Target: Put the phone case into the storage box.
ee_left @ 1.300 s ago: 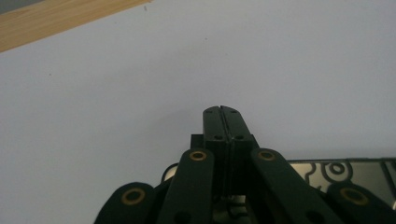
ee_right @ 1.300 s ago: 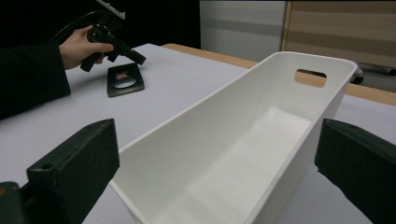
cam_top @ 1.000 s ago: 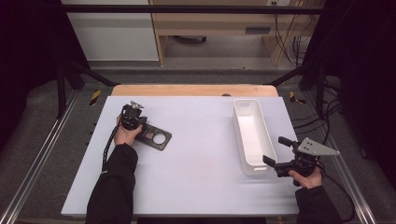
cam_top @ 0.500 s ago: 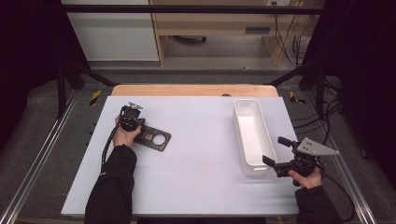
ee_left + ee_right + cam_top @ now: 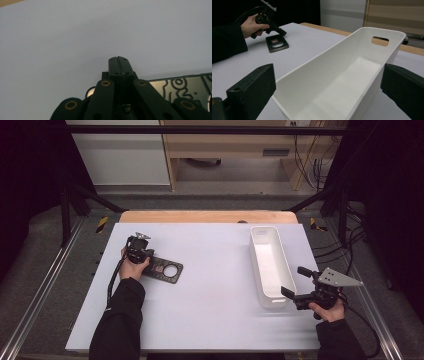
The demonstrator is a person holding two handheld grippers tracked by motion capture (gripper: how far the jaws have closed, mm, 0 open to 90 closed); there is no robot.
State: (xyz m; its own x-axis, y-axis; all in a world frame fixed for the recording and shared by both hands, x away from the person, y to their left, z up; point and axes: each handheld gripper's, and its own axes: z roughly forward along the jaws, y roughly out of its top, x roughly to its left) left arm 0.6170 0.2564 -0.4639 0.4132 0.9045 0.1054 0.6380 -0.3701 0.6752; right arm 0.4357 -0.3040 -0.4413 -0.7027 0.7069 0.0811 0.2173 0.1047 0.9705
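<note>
A: Where's the black plate (image 5: 164, 270)?
B: Flat on the white table (image 5: 210, 320), left side, long axis slanting toward the right front; round hole at its right end, glossy.
A: Grippers?
B: Left gripper (image 5: 141, 251) clenched empty over it; right gripper (image 5: 296, 285) gaping beside the smooth white bin (image 5: 270, 265).

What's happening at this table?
A person works with a hand-held tool in each hand. The left tool is shut, its tip at the near end of a flat black plate lying on the white table. The right tool is open, its jaws standing either side of the near end of an empty white bin, not gripping it.
</note>
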